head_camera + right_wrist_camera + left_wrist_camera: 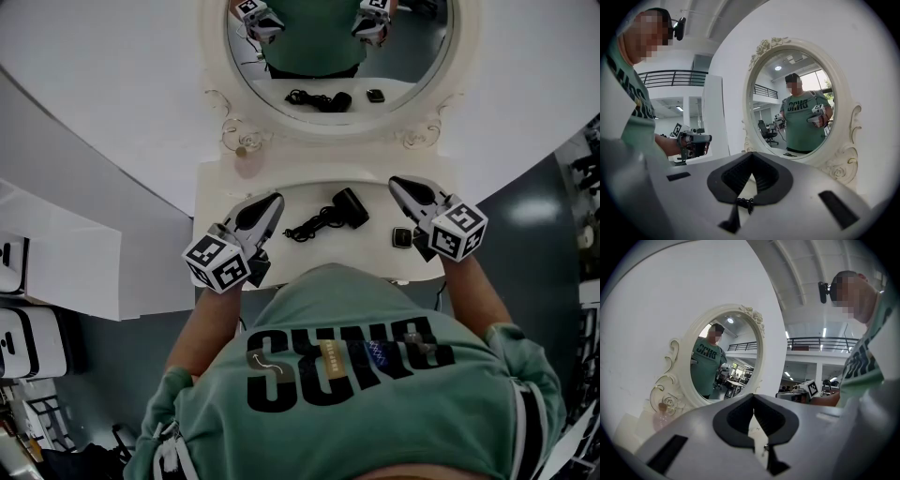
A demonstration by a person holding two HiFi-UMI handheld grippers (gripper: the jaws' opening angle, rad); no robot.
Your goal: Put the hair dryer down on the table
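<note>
The black hair dryer (345, 208) lies on the white dressing table (217, 192), its coiled cord (304, 228) trailing to the left. No gripper touches it. My left gripper (274, 202) hovers just left of the cord, jaws shut and empty; in the left gripper view the left gripper (753, 403) points up at the mirror. My right gripper (397, 184) hovers right of the dryer, also shut with nothing in it. In the right gripper view the right gripper (752, 160) has its pads meeting.
An oval mirror with an ornate white frame (217, 73) stands at the back of the table and reflects the dryer. A small black square object (403, 237) lies below the right gripper. A small pink bottle (661, 416) stands at the mirror's left foot.
</note>
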